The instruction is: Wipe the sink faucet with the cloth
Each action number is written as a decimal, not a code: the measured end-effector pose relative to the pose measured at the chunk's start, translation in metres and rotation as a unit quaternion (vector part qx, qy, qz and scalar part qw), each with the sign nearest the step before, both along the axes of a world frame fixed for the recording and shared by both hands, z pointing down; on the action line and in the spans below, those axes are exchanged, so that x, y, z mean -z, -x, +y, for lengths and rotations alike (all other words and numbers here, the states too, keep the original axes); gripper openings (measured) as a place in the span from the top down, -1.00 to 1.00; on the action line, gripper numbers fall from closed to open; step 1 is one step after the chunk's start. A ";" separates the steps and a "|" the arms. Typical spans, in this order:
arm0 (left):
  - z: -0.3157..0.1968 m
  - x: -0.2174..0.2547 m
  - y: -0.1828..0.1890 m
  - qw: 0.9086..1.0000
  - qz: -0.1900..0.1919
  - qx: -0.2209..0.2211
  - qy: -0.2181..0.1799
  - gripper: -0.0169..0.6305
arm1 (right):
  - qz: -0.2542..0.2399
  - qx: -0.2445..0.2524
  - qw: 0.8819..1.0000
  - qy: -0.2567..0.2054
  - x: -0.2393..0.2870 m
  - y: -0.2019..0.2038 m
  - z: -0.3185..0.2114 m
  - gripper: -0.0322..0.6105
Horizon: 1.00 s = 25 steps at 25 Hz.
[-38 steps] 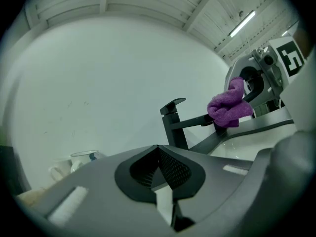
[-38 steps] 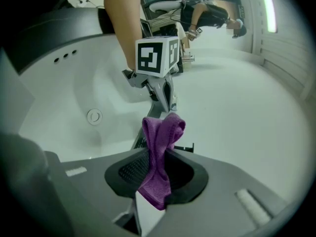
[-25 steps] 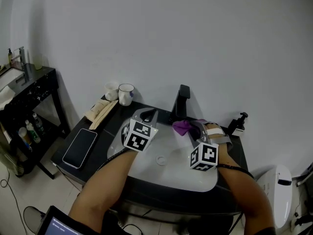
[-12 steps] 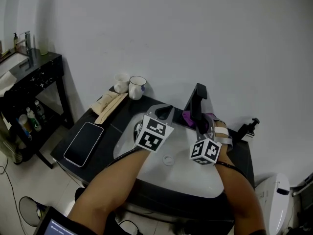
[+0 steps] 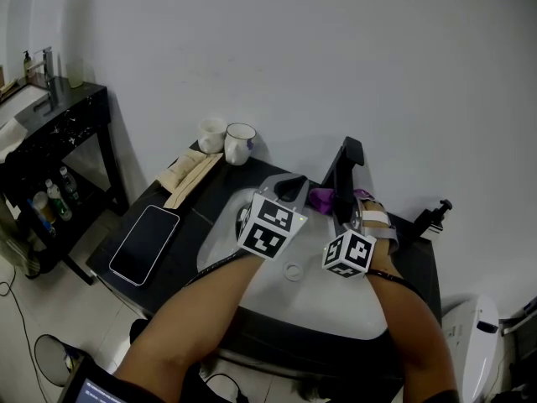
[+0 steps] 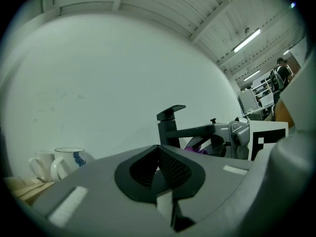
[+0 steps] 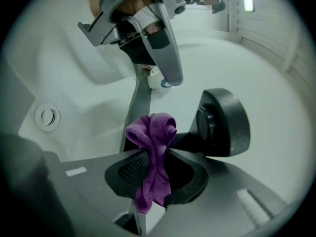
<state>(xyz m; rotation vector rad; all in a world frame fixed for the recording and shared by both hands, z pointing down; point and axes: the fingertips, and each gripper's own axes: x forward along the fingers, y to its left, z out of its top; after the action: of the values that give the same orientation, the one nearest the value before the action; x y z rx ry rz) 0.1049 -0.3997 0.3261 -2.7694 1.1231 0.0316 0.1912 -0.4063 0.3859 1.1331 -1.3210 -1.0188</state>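
Note:
The black faucet (image 5: 346,162) stands at the back of the white sink (image 5: 336,300). My right gripper (image 5: 336,206) is shut on a purple cloth (image 5: 321,197), which it holds against the faucet's spout. In the right gripper view the cloth (image 7: 153,167) bunches out of the shut jaws, touching the spout (image 7: 140,102) beside the round faucet base (image 7: 224,122). My left gripper (image 5: 291,188) hovers over the basin's back left, shut with nothing in it. Its view shows the faucet (image 6: 170,125) ahead and the right gripper (image 6: 232,137) with the cloth (image 6: 197,149).
Two mugs (image 5: 239,143) (image 5: 211,135) and a wrapped packet (image 5: 189,175) sit at the black counter's back left, and a phone (image 5: 144,243) lies at front left. A small black fixture (image 5: 432,218) is at the right. The drain (image 5: 293,270) is mid-basin. A black side table (image 5: 50,116) stands far left.
The right gripper has carried the cloth from in front of the faucet up against its spout. The left gripper stayed close beside it, and the head camera shifted.

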 end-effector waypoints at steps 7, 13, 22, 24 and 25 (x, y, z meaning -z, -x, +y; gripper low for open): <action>0.001 0.001 0.001 1.000 -0.003 -0.001 -0.002 0.90 | 0.050 0.016 0.998 0.031 -0.016 0.006 0.013 0.61; -0.003 0.001 0.012 1.000 0.004 0.010 0.008 0.90 | 0.064 0.020 0.998 0.022 -0.002 -0.003 0.041 0.61; -0.008 -0.006 0.022 0.999 0.001 0.029 0.027 0.90 | 0.034 -0.008 0.999 -0.017 0.043 -0.049 0.059 0.61; -0.008 -0.007 0.021 0.999 -0.001 0.028 0.027 0.90 | 0.037 -0.013 0.999 -0.025 0.055 -0.054 0.056 0.61; -0.009 -0.007 0.021 0.999 -0.002 0.028 0.027 0.90 | 0.040 -0.016 0.999 -0.029 0.061 -0.057 0.053 0.61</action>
<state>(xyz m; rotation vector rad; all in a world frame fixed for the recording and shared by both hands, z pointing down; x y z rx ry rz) 0.0836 -0.4085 0.3335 -2.7822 1.2190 -0.0105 0.2482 -0.3534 0.3251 1.1418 -1.2133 -1.0729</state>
